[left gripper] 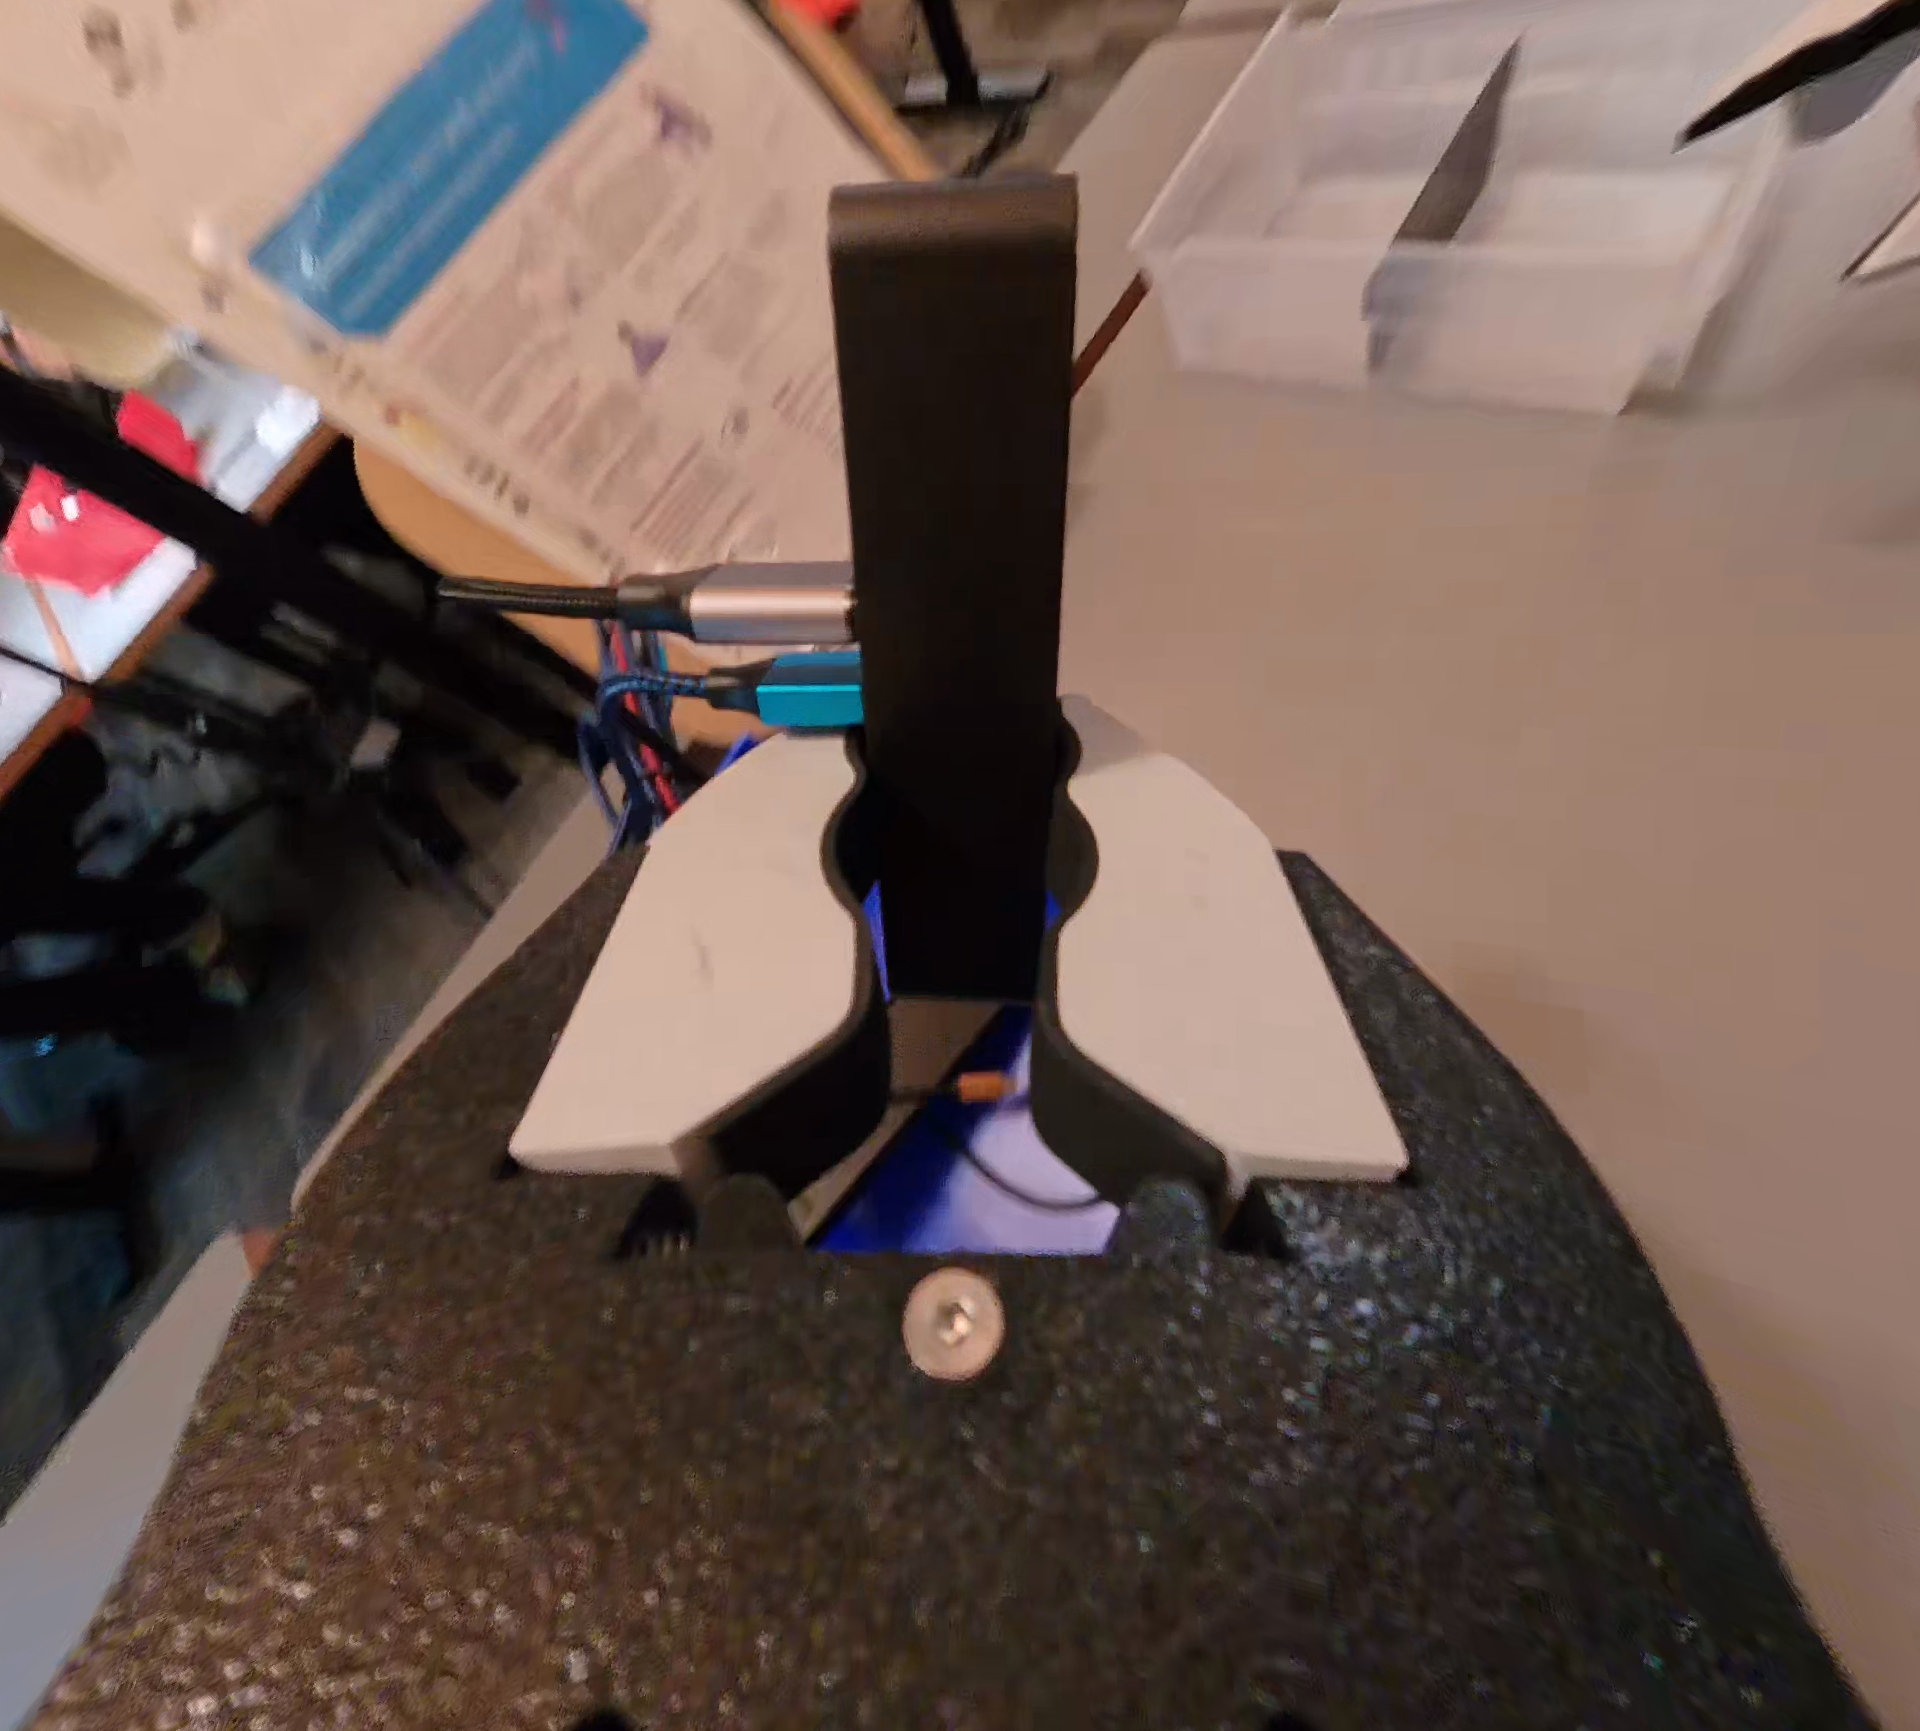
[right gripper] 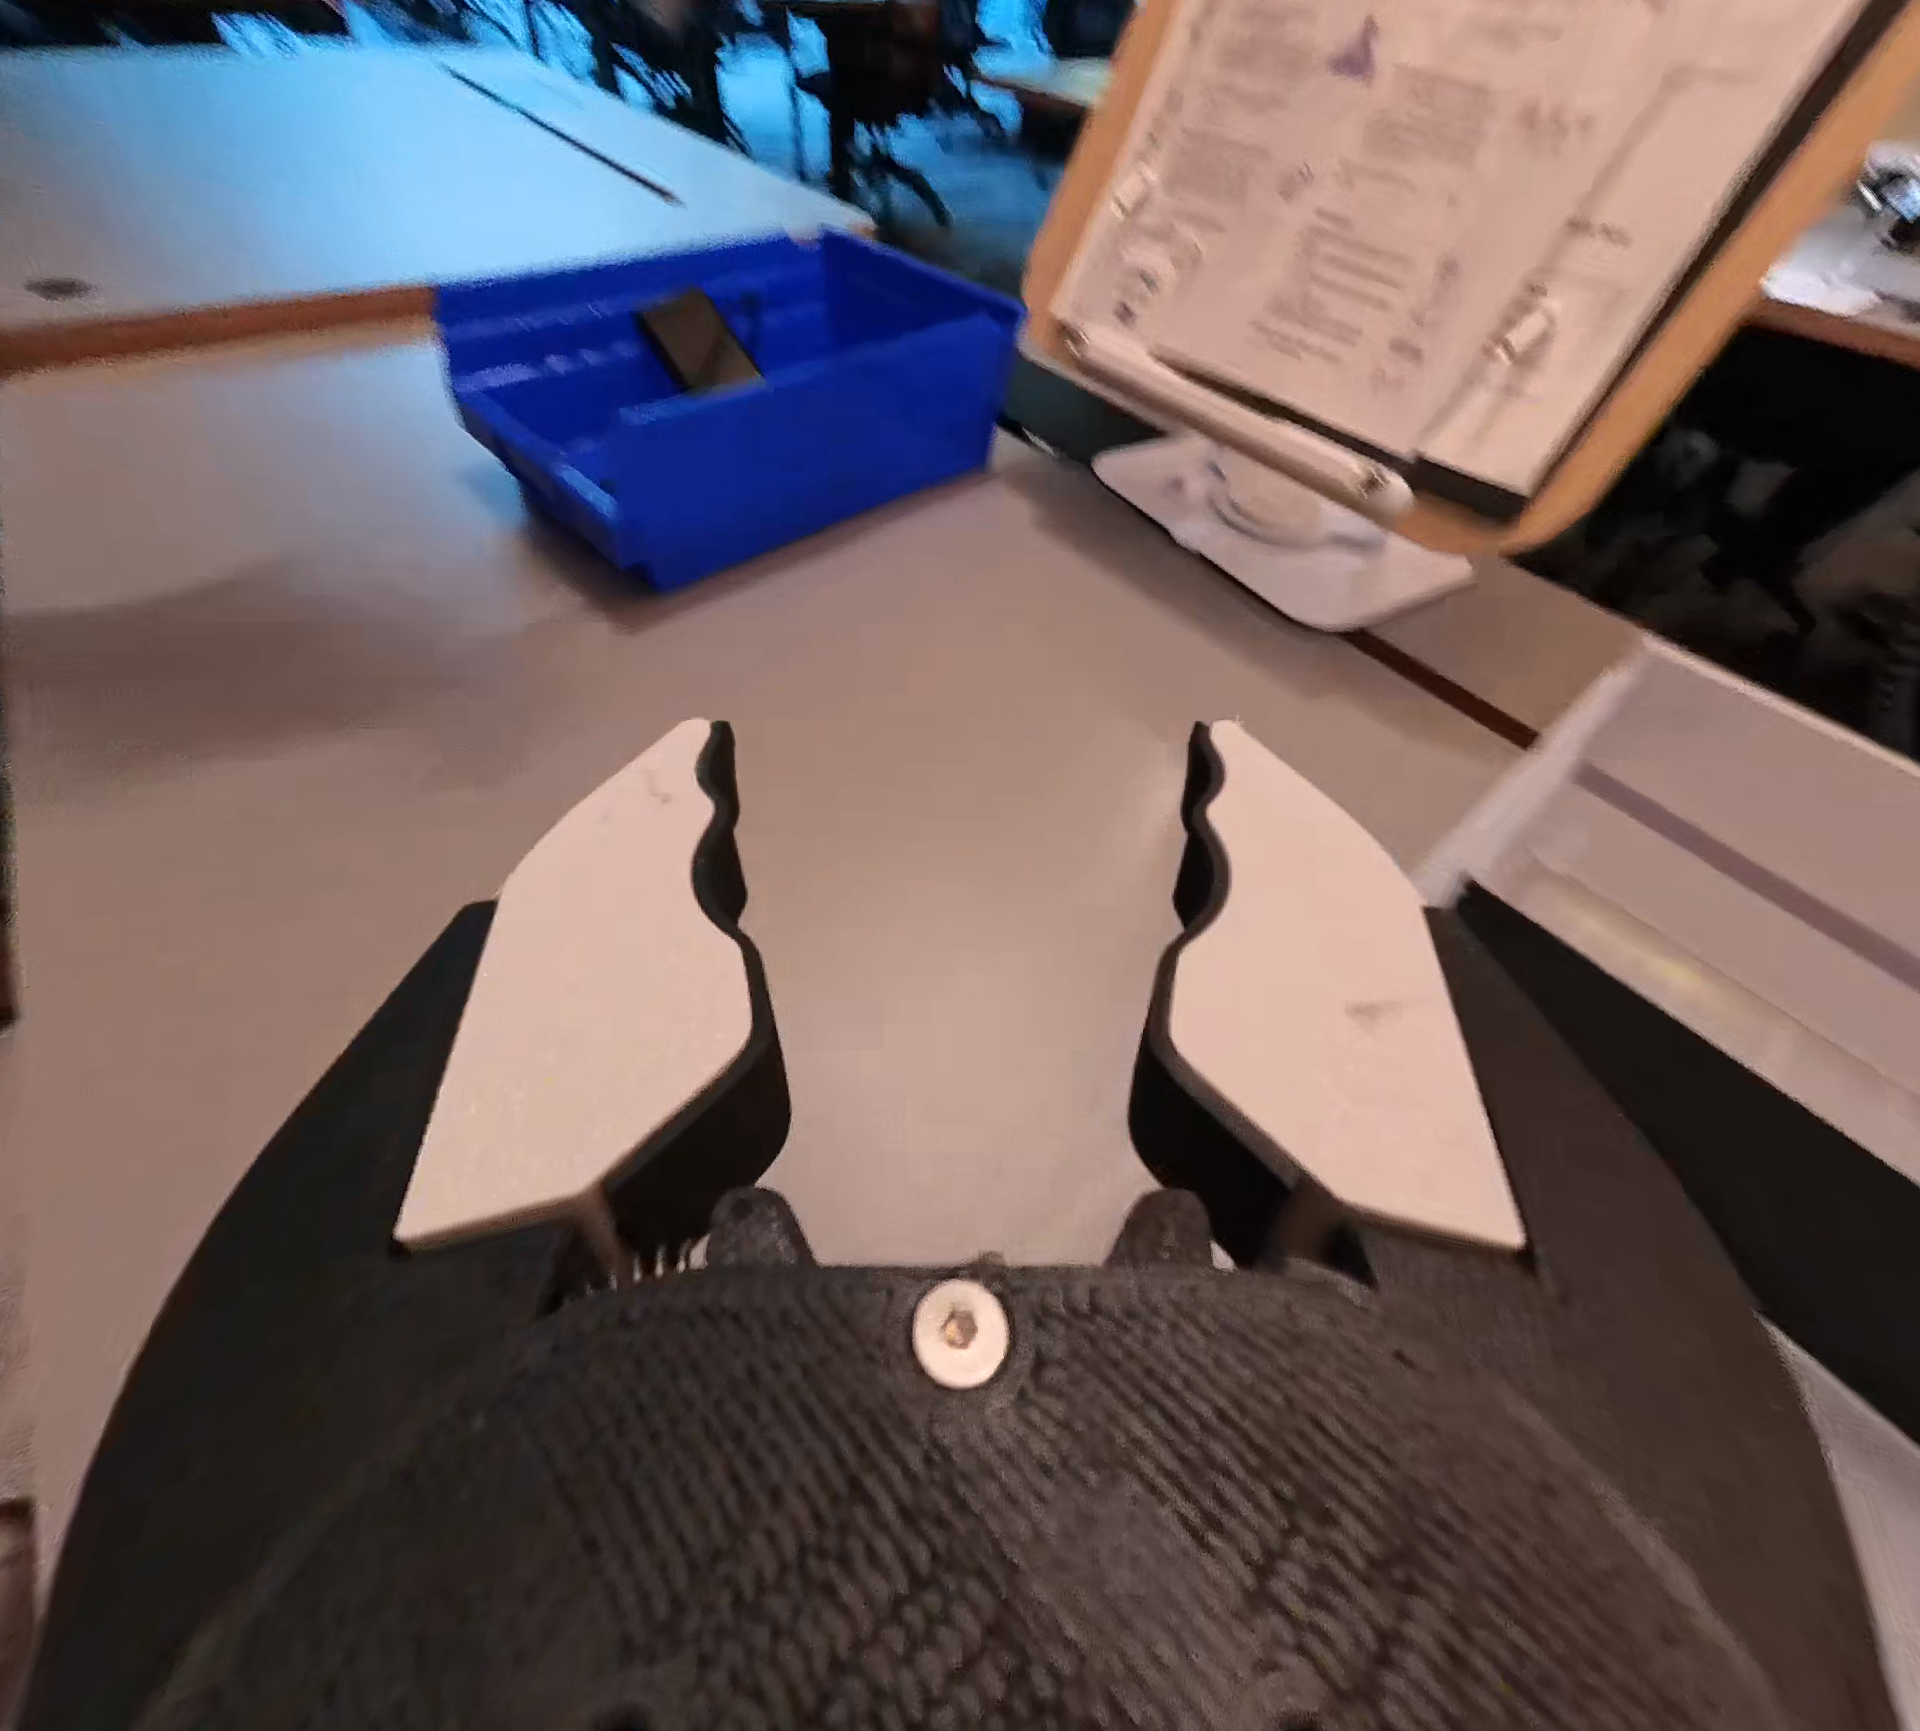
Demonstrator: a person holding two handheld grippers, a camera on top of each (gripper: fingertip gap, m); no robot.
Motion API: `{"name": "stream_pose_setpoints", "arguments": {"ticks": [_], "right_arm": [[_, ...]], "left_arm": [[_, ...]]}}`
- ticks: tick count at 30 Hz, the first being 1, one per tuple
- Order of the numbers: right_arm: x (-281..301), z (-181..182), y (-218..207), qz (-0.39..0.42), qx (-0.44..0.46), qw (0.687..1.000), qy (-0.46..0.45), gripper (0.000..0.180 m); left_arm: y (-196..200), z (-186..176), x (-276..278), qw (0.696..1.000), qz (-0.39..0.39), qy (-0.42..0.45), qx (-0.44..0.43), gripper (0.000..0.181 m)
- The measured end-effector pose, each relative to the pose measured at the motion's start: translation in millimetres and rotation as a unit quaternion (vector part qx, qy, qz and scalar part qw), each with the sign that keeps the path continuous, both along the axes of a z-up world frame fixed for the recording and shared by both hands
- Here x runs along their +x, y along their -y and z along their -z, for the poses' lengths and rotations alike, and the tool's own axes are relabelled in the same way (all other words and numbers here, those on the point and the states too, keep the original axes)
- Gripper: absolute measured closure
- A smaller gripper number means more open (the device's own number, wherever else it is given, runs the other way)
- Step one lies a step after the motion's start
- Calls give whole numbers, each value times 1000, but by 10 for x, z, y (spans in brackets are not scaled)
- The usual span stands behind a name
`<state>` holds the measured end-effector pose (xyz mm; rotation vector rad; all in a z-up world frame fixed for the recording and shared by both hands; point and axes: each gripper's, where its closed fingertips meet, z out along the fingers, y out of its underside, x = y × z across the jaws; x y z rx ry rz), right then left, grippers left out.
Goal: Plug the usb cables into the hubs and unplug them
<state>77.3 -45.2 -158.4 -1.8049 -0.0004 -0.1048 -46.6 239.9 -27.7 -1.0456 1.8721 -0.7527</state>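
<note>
My left gripper (left gripper: 961,808) is shut on a long black hub (left gripper: 951,476) and holds it above the table, pointing away from me. Two USB plugs sit in the hub's left side: a silver one (left gripper: 764,603) with a black braided cable, and below it a teal one (left gripper: 805,691) with a blue braided cable. Their cables hang down to the left. My right gripper (right gripper: 961,731) is open and empty above the grey table (right gripper: 312,642). A blue bin (right gripper: 727,424) ahead of it holds a flat black device (right gripper: 701,351), perhaps another hub.
A board with papers (right gripper: 1434,154) stands on a white base (right gripper: 1278,538) at the table's right edge; it also shows in the left wrist view (left gripper: 499,154). Clear plastic bins (left gripper: 1455,227) stand at the far right. Another clear bin (right gripper: 1714,850) is close on the right.
</note>
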Motion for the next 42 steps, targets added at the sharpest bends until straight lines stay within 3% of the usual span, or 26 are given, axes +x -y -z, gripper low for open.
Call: {"name": "stream_pose_setpoints", "arguments": {"ticks": [4,8,11,14,17,20,27,32,38,40,42], "right_arm": [[-411,-331,-170,-72,104,992,-2,98],[-768,-511,-280,-144,199,969,29,107],[-1008,-339,-312,-203,187,949,150,108],[-1042,-67,-368,-211,153,929,264,123],[-1052,254,-424,-243,90,918,300,133],[-1025,368,-476,-231,80,905,348,146],[-972,397,-609,-143,52,881,449,150],[-980,253,-617,-116,81,913,383,153],[-958,253,-624,-60,70,859,503,152],[-979,258,-618,-62,69,850,518,152],[-987,222,-595,-60,81,850,517,152]], "left_arm": [[691,90,46,998,50,35,34,152],[1422,699,158,987,105,18,123,152],[1757,1181,272,965,127,32,227,152],[1919,1530,350,931,137,51,334,152],[1981,1752,407,910,134,50,389,153],[1975,1803,447,906,125,66,398,152],[1841,1770,489,883,98,96,448,144],[1844,1668,458,899,66,177,395,129],[1657,1493,318,907,-62,276,310,124],[1676,1615,289,943,-73,267,184,128],[1786,1765,257,969,-60,236,-49,126]]}}
